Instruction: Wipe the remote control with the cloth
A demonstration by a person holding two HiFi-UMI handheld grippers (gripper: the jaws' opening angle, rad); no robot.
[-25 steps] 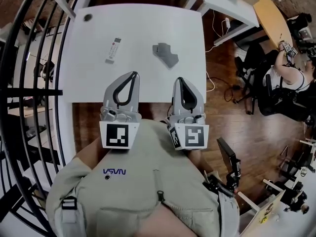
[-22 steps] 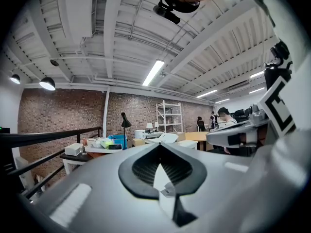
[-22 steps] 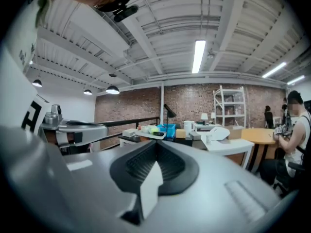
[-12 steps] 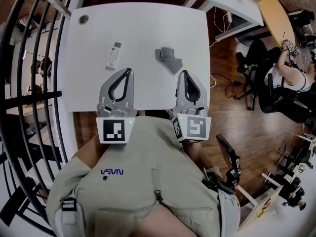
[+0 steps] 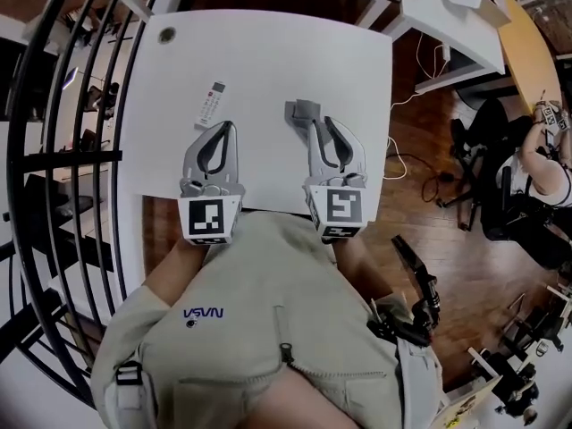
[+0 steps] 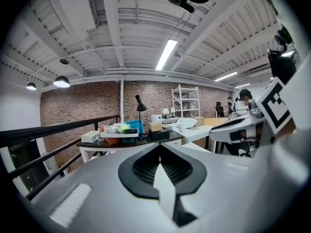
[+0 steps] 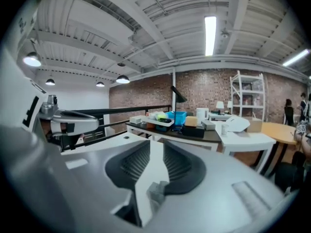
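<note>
Just parting right gripper (image 5: 322, 123) partway, cloth (image 5: 300, 110) between jaws, ungripped; holding left gripper (image 5: 225, 126) closed, empty, left of cloth, both tilting slightly down.

Remote control (image 5: 211, 104) — slim, white, red button at its far end — lay flat and face up on the white table (image 5: 268, 52), its long axis pointing away from the person, slightly slanted. Cloth (image 5: 298, 110) — small, grey, crumpled — lay to the remote's right, apart from it, near part hidden.
</note>
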